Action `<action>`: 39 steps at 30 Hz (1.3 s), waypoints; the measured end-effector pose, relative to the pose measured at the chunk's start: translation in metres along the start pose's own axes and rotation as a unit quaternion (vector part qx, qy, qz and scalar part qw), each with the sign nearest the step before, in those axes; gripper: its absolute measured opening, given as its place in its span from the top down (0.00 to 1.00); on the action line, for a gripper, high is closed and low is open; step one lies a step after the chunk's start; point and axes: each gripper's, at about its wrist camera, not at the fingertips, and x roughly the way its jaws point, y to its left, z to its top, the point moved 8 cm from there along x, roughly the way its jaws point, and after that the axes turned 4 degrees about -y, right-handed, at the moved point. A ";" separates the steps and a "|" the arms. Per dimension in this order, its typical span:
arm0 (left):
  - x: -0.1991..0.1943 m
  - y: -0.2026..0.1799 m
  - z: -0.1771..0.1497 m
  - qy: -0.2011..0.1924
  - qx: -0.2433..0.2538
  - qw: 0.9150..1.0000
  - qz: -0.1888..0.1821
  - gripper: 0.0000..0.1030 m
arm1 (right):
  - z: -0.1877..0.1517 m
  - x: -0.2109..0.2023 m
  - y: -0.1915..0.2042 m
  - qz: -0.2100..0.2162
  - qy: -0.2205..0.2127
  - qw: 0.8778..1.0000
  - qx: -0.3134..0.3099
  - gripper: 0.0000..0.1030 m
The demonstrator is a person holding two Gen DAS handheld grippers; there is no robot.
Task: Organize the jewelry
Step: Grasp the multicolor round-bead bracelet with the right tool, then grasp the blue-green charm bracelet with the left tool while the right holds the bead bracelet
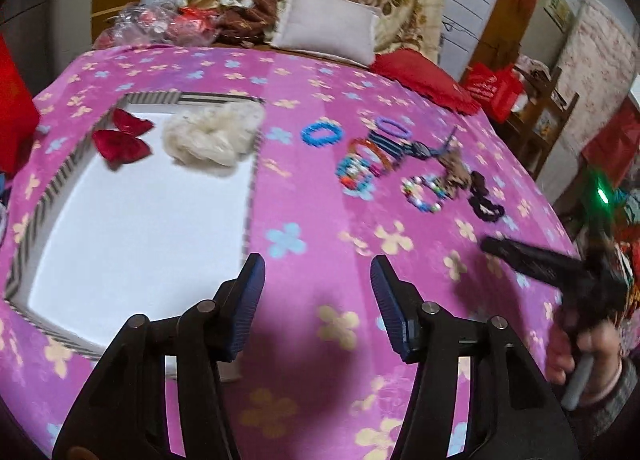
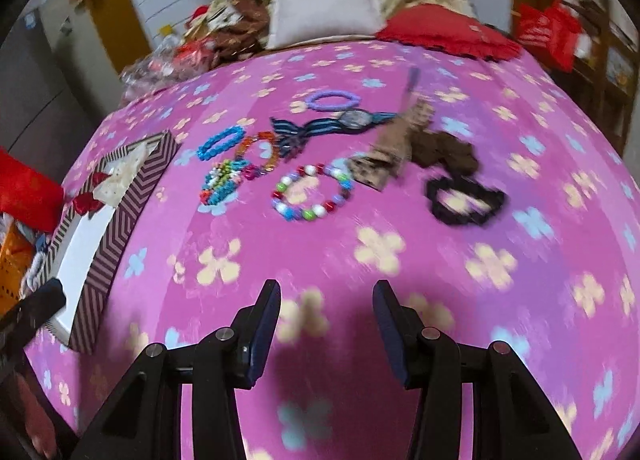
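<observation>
Bracelets blurred, box partly cut off

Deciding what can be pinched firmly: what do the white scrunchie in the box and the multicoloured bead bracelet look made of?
White scrunchie: looks like soft, fluffy fabric, matte, with a gathered, fuzzy outline.
Multicoloured bead bracelet: round beads, probably plastic, some with glossy highlights; blur leaves that open.

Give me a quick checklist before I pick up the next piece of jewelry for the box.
1. Left hand-held gripper empty, jaws apart: ok.
2. Right hand-held gripper empty, jaws apart: ok.
3. Box open with free space: ok; red bow and cream scrunchie sit at its far end.
4. Blue ring lying apart from neighbours: ok.
5. Orange bracelet separate from the multicolour piece beside it: cannot tell.
</observation>
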 end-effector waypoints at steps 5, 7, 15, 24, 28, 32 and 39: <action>0.023 -0.003 -0.009 0.025 0.007 1.000 -0.005 0.47 | 0.026 0.037 0.013 -0.004 0.009 1.000 -0.029 0.55; 0.027 0.000 -0.012 0.030 0.009 0.999 -0.005 0.47 | 0.034 0.050 0.017 -0.005 0.013 0.999 -0.041 0.55; 0.038 0.007 -0.015 0.041 0.012 0.999 -0.007 0.47 | 0.046 0.072 0.024 -0.041 0.013 0.996 -0.080 0.68; 0.044 0.004 -0.023 0.050 0.035 0.998 0.002 0.47 | 0.009 0.047 0.003 0.007 0.037 0.999 -0.030 0.84; 0.046 0.000 -0.027 0.058 0.043 0.997 0.005 0.47 | -0.011 0.027 -0.005 0.030 0.028 0.999 -0.013 0.84; 0.046 -0.004 -0.023 0.066 0.035 0.997 0.005 0.47 | -0.022 0.017 -0.011 0.059 0.018 0.998 0.009 0.84; 0.064 -0.023 0.019 0.064 0.037 0.997 0.023 0.47 | -0.029 0.012 -0.016 0.093 -0.018 0.995 0.012 0.84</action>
